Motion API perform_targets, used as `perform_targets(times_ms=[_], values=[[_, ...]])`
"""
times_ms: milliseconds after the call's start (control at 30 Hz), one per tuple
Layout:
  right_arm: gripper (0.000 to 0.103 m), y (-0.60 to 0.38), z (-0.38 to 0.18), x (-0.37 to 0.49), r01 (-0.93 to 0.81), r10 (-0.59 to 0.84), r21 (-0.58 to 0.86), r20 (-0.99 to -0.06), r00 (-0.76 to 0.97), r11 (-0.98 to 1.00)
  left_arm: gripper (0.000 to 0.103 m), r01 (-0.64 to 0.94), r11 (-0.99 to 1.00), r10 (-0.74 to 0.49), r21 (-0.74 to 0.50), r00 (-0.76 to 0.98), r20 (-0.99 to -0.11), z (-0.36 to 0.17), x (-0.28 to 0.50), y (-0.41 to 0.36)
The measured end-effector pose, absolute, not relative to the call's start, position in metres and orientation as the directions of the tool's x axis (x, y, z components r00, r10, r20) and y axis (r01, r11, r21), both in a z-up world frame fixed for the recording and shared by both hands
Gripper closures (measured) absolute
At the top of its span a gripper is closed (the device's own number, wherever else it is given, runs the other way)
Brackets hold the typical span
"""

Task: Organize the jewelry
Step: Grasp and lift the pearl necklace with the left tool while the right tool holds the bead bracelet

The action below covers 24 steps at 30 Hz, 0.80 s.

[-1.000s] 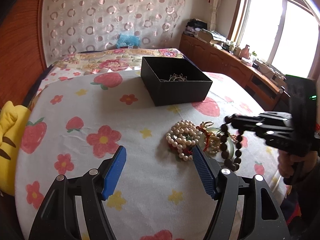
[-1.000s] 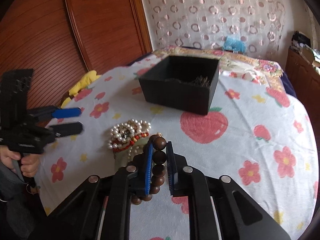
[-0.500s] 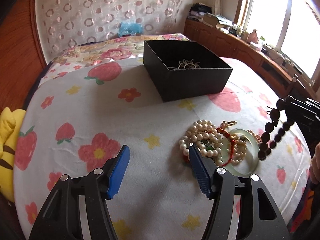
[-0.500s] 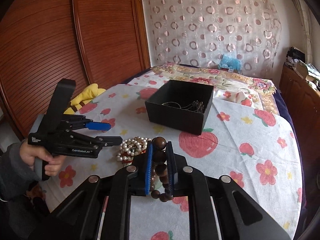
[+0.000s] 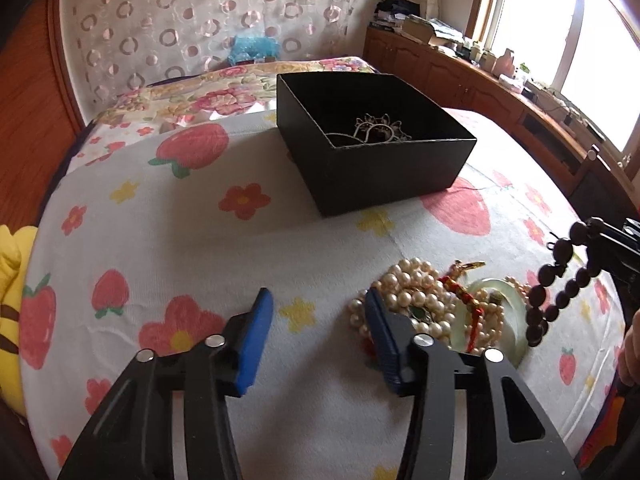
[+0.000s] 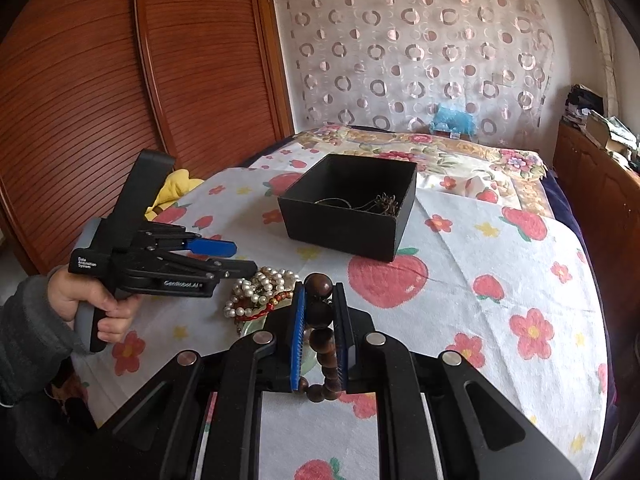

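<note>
My right gripper (image 6: 319, 294) is shut on a dark wooden bead bracelet (image 6: 320, 316) and holds it in the air; the bracelet (image 5: 560, 288) hangs at the right edge of the left wrist view. An open black box (image 5: 372, 140) (image 6: 352, 208) with a thin metal necklace (image 5: 378, 128) inside stands on the bed further back. A pile of pearl strands (image 5: 416, 300) (image 6: 260, 284), a red cord and a pale green bangle (image 5: 500, 300) lies on the cloth. My left gripper (image 5: 316, 308) (image 6: 236, 256) is open and empty, just left of the pile.
The bed carries a white cloth (image 5: 180, 240) with strawberries and flowers. A yellow plush toy (image 5: 12, 280) lies at the left edge. A wooden wardrobe (image 6: 120, 100) stands to the left, a low wooden cabinet (image 5: 480, 84) under the window to the right.
My right gripper has lifted the wooden bead bracelet off the pile and pulled back. My left gripper has drawn back a little from the pile and stays open.
</note>
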State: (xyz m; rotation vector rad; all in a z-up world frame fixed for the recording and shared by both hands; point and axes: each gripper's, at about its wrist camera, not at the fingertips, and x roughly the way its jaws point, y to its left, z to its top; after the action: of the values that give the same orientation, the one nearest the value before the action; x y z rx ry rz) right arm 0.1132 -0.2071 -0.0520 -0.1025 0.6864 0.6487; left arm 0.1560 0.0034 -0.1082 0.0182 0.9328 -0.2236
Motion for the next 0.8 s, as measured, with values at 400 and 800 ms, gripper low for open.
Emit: perform_targets(times_ms=[400, 800], values=[[0.088, -0.209, -0.054, 0.115, -0.582, 0.521, 0.126, -0.621, 0.585, 0.804, 0.059, 0.229, 0.973, -0.162, -0.035, 0.564, -0.81, -0.108, 0.158, -0.004], [0.088, -0.207, -0.056, 0.116, -0.581, 0.518, 0.123, -0.625, 0.584, 0.804, 0.096, 0.29, 0.954, -0.235, -0.082, 0.546, -0.804, -0.103, 0.153, -0.009]])
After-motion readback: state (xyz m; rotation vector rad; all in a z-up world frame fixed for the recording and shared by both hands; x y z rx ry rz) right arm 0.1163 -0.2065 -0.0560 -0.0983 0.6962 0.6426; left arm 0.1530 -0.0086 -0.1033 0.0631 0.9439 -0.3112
